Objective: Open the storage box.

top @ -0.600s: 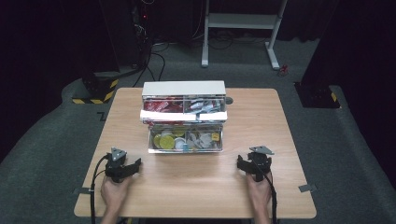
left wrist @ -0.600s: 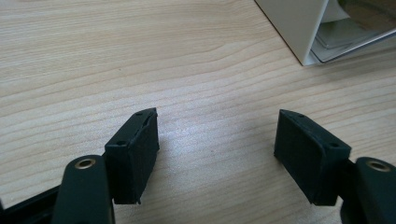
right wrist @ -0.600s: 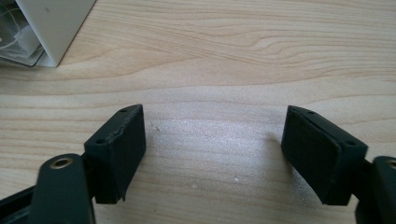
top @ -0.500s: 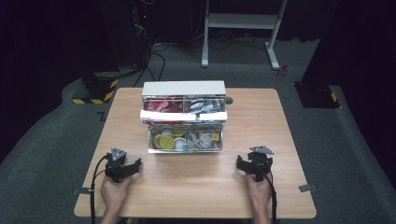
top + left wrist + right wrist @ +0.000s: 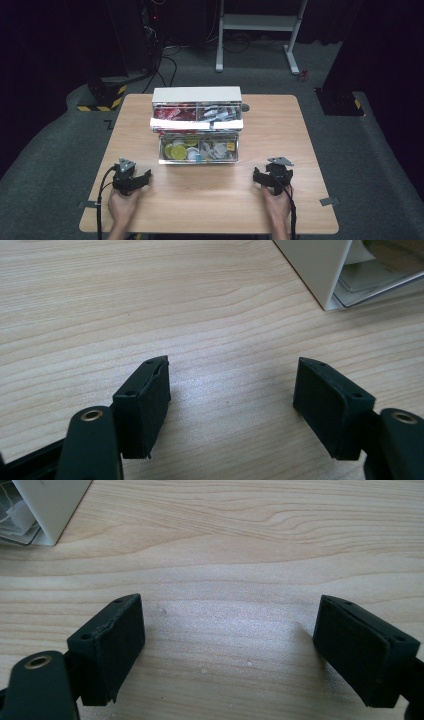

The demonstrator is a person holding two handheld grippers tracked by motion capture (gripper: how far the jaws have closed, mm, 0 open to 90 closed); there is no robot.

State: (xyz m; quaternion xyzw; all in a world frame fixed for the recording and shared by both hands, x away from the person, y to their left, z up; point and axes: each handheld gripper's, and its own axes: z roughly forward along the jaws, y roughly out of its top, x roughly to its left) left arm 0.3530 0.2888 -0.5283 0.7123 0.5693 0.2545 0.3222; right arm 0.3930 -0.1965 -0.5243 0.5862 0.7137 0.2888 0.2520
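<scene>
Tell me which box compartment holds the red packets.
The rear-left compartment of the white box, in the raised upper tier. Its rear-right neighbour holds grey-white packets; the front lower tray holds yellow-green and white round items.

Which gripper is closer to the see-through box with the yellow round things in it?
Left. The left gripper sits just off the clear plastic box's near-left corner; the right gripper lies a little farther off past its near-right corner.

Wooden table (image 5: 280, 200) on grey carpet (image 5: 45, 165), white stand (image 5: 260, 22) behind, dark surroundings
</scene>
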